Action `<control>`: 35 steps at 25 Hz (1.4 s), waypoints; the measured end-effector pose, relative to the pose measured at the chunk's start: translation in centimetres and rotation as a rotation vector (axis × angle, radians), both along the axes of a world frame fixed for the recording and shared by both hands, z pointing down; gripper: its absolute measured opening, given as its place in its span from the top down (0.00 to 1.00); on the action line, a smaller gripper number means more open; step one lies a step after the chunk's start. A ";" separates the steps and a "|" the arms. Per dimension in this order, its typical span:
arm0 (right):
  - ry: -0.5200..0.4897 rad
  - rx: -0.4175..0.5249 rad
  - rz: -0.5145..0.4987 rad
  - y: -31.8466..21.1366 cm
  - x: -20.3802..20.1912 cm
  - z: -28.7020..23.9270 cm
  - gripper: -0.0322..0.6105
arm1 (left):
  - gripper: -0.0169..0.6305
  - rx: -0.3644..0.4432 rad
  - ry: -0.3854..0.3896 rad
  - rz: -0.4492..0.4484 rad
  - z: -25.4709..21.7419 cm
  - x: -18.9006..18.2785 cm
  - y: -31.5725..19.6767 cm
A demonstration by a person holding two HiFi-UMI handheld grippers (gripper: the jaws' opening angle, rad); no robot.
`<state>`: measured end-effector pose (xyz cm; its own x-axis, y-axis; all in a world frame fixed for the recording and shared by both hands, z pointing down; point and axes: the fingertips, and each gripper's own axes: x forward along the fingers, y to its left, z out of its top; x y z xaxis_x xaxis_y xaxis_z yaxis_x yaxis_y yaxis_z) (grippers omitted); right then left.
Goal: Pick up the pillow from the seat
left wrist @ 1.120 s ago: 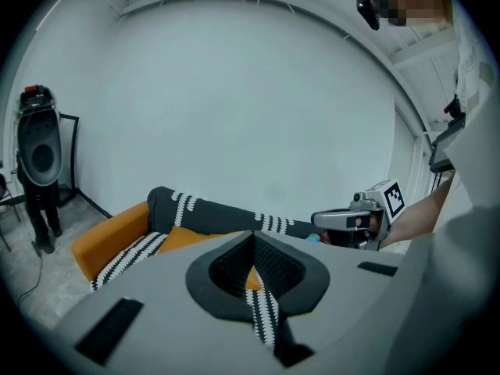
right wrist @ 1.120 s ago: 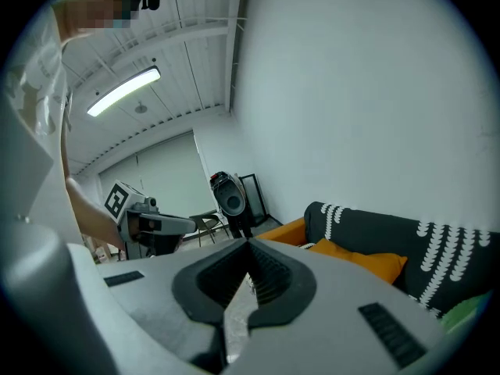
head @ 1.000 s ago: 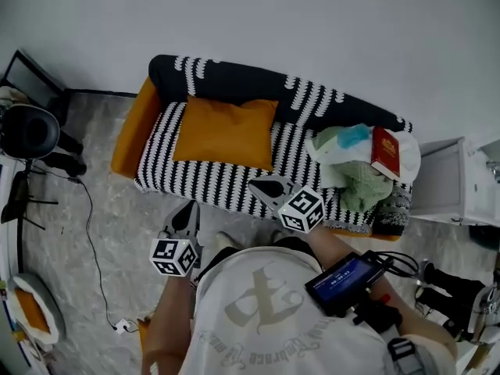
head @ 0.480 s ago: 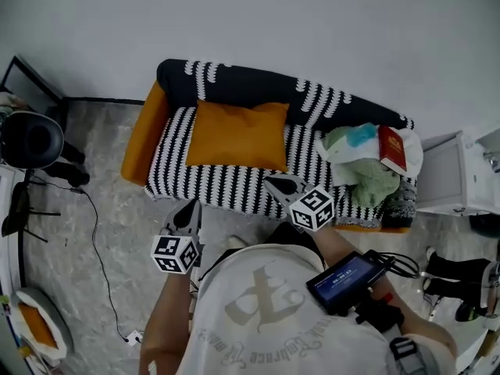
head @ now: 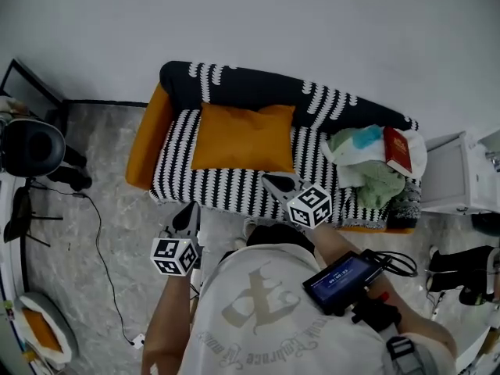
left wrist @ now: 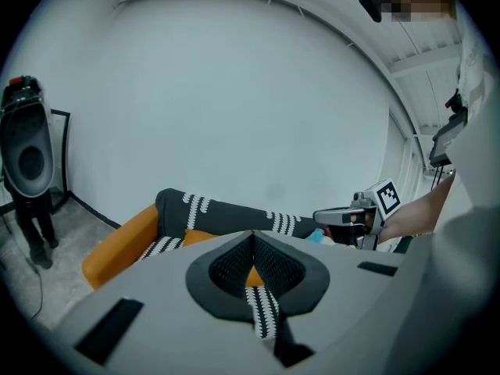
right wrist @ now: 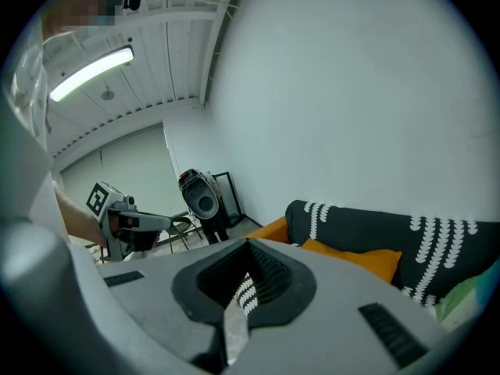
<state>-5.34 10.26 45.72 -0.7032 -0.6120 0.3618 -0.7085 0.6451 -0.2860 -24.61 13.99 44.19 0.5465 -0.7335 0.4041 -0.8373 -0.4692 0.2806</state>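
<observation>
Orange pillow (head: 244, 137) on the striped sofa (head: 226, 187) seat, left of centre, left gripper (head: 188, 211) and right gripper (head: 271, 183) on the near side, apart from it, left gripper view, fingers (left wrist: 233, 268) pressed together, empty, right gripper view, fingers (right wrist: 269, 276) together, empty

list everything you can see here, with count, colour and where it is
sofa: one, black-and-white striped with orange sides, against the wall
pillow: one, orange, on the left half of the seat
cloth pile: one, green and white, right end of the seat
book: one, red, on top of the cloth pile
cabinet: one, white, right of the sofa
speaker: one, black, on a stand at far left
cable: one, black, on the grey floor at left
screen device: one, black, lit, at the person's front
left gripper: one, grey, shut, empty, short of the sofa
right gripper: one, grey, shut, empty, over the seat's front edge
</observation>
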 end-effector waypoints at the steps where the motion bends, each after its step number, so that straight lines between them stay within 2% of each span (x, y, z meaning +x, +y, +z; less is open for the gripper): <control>1: -0.005 -0.002 0.000 -0.3 -0.2 0.1 0.93 | 0.96 -0.001 -0.003 0.002 0.0 -0.1 -0.2; 13: -0.038 -0.020 0.001 -7.5 -2.3 1.8 0.93 | 0.96 -0.046 -0.034 -0.024 1.4 -2.7 -6.2; 24: -0.051 -0.050 0.083 -14.2 1.4 2.5 0.93 | 0.96 -0.055 -0.041 0.081 1.5 1.6 -15.1; 35: -0.054 -0.089 0.144 -18.8 5.0 4.8 0.93 | 0.96 -0.075 -0.067 0.163 2.5 6.1 -21.1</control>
<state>-0.32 -8.50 50.56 -0.6302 -0.6752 0.3832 -0.7741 0.5082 -0.3776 -18.55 -7.15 46.73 0.6254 -0.6040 0.4941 -0.7701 -0.5797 0.2662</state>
